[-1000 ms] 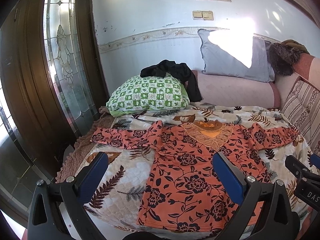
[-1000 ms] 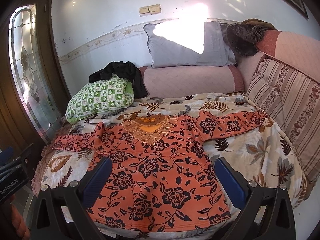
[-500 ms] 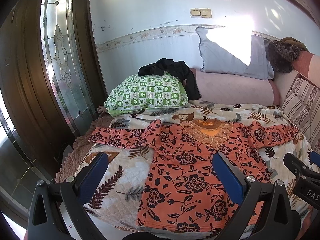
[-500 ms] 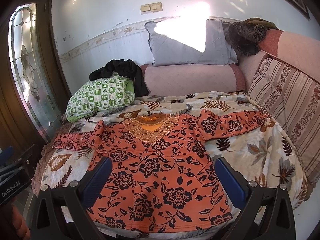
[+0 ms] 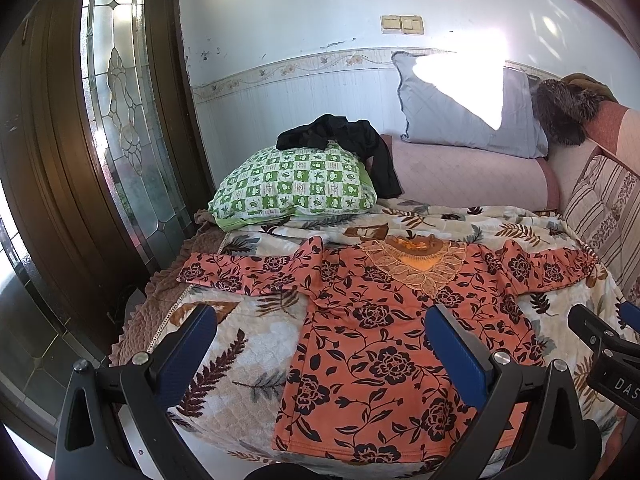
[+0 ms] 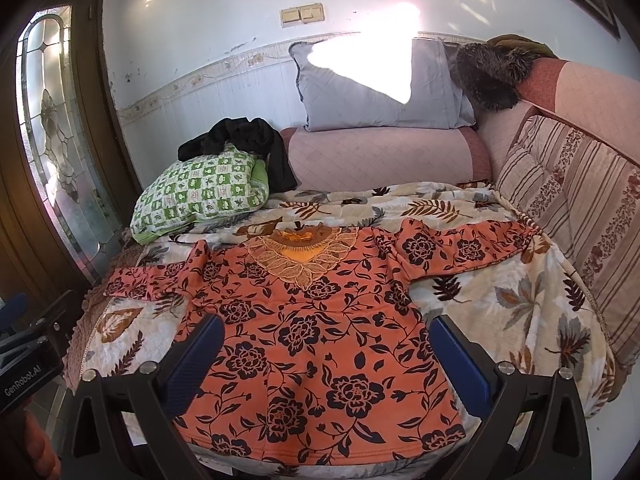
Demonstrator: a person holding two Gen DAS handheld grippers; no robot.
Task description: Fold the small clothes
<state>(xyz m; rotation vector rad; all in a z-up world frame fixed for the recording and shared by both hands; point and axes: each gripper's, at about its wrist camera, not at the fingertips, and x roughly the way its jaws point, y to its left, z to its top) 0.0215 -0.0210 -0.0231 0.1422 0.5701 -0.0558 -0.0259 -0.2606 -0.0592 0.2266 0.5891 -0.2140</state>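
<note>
Top (image 6: 320, 332): lay flat, unfolded.
Left gripper (image 5: 320, 344): gaped, empty.
Right gripper (image 6: 326, 348): gaped, empty.
Advice: pinch a sleeve cuff, fold inward.

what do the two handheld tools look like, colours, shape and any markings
Both match. The left tool has black, triangular-cutout finger arms with silver screws and flat blue pads. The right tool is built the same. Its body, seen at the left view's edge, shows white letters "DAS"; the left tool's black body reads "GenRobot.AI". No cables show.
</note>
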